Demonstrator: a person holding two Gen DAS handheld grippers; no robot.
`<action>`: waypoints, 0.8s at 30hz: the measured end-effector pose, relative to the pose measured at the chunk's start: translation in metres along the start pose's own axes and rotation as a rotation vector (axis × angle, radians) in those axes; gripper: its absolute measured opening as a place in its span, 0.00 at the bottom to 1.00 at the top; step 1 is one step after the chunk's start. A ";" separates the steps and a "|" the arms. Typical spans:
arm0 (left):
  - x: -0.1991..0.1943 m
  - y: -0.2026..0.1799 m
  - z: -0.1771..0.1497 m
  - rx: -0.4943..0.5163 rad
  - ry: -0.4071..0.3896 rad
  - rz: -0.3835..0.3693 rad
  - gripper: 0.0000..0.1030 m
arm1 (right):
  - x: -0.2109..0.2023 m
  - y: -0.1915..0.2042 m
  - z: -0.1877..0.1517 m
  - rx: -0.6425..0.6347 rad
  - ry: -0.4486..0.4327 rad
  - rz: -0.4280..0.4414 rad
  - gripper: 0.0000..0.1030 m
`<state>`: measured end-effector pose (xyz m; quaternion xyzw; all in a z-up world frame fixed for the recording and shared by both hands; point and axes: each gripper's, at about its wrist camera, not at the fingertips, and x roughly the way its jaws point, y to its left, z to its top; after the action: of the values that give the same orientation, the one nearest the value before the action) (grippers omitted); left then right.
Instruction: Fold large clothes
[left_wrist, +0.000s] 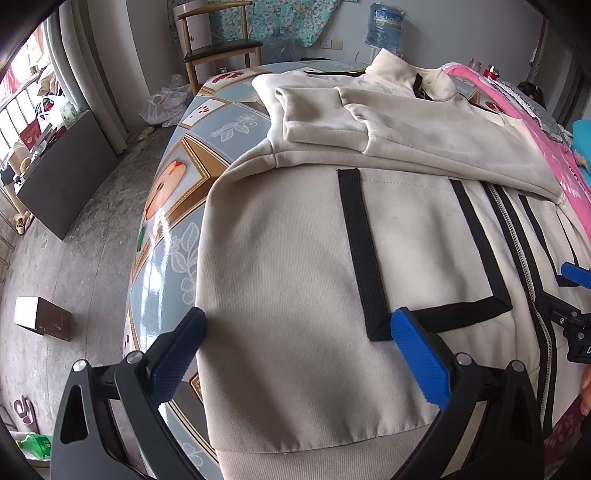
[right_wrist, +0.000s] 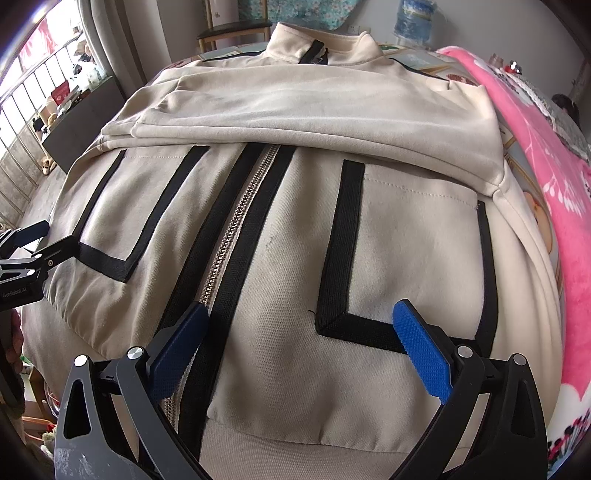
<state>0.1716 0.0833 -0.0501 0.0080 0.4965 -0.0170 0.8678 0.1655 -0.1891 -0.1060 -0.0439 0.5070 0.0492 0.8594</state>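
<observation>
The cream zip-up jacket (right_wrist: 295, 229) is spread front-up on a table covered by a glossy patterned tablecloth (left_wrist: 207, 122), with its stand-up collar (right_wrist: 317, 46) at the far end and its ribbed hem (right_wrist: 295, 458) nearest the claws. Both sleeves (right_wrist: 295, 110) are seen folded across the chest, ahead of both claws. A silver zipper (right_wrist: 236, 221) bordered by black tape runs down the middle, and black L-shaped trim (right_wrist: 341, 240) marks each front panel.

The right gripper (right_wrist: 303, 354) is held just above the lower front of the jacket, its blue fingers (right_wrist: 421, 354) spread wide and clasping nothing; the zipper passes under its left finger and the right panel's black trim corner lies between the fingers.

The left gripper (left_wrist: 295, 362) is likewise spread wide and empty, poised over the jacket's left panel near the hem. Its left finger (left_wrist: 177, 362) hangs over the jacket's side edge and the tablecloth, while its right finger (left_wrist: 421, 362) is over the corner of the black trim (left_wrist: 362, 251). Whether either claw touches the fabric cannot be told.

To the right of the right claw, a pink blanket (right_wrist: 546, 177) lies along the jacket's side. Beyond the table, a wooden chair (left_wrist: 218, 40) and a blue water jug (left_wrist: 384, 27) are seen against the far wall.
</observation>
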 end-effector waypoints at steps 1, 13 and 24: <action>0.000 0.000 0.000 0.002 -0.002 0.001 0.96 | 0.000 0.000 0.000 0.000 0.000 0.000 0.93; -0.002 -0.001 -0.001 0.016 -0.005 -0.009 0.96 | 0.000 -0.001 0.001 0.000 0.001 -0.001 0.93; -0.001 -0.001 0.001 0.019 0.000 -0.011 0.96 | 0.000 -0.003 0.001 0.000 -0.002 -0.001 0.93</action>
<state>0.1719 0.0820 -0.0489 0.0135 0.4963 -0.0268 0.8676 0.1662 -0.1921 -0.1054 -0.0442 0.5060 0.0491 0.8600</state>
